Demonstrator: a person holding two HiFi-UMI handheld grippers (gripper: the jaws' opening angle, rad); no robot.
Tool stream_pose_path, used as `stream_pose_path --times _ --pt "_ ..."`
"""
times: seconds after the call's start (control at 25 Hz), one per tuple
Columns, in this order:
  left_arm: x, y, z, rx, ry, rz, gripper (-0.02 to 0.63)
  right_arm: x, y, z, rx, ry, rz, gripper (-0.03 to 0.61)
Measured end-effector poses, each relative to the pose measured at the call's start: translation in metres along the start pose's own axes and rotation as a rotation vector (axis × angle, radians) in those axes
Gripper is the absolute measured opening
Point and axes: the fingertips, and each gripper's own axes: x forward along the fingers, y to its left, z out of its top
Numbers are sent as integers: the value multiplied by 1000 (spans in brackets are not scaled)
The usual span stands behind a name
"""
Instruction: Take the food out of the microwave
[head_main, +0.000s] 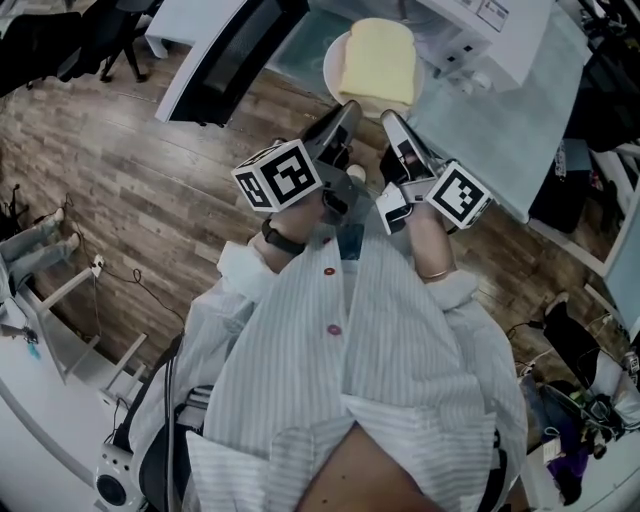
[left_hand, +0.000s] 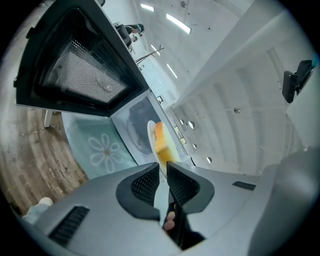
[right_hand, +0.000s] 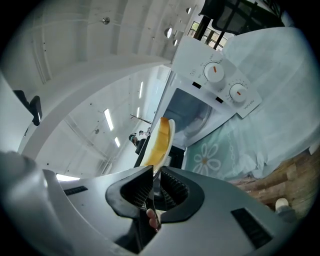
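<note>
A white plate carrying a yellow slice of bread hangs just outside the white microwave. My left gripper is shut on the plate's near rim. Beside it, my right gripper is shut on the same rim. In the left gripper view the plate is edge-on with the bread on it, and the left gripper pinches its rim. In the right gripper view the plate and bread rise from the right gripper.
The microwave's dark door stands swung open at the left, its mesh window close above my left gripper. The control panel with two knobs is at the right. A pale floral cloth covers the table, with wooden floor below.
</note>
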Motion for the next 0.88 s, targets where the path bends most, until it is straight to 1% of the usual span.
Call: stream_pose_path --times 0.12,0.36,0.72,0.88 --pt "-1 -1 4 -10 -11 -10 55 2 3 0 -3 -1 8 66" --pt "3 -4 6 4 -8 -10 54 1 3 8 1 -14 10 66" --pt "10 -13 6 2 27 -44 55 -2 5 15 -11 -28 9 64" --pt "10 -15 7 4 48 -50 54 -3 7 16 -36 -25 7 64"
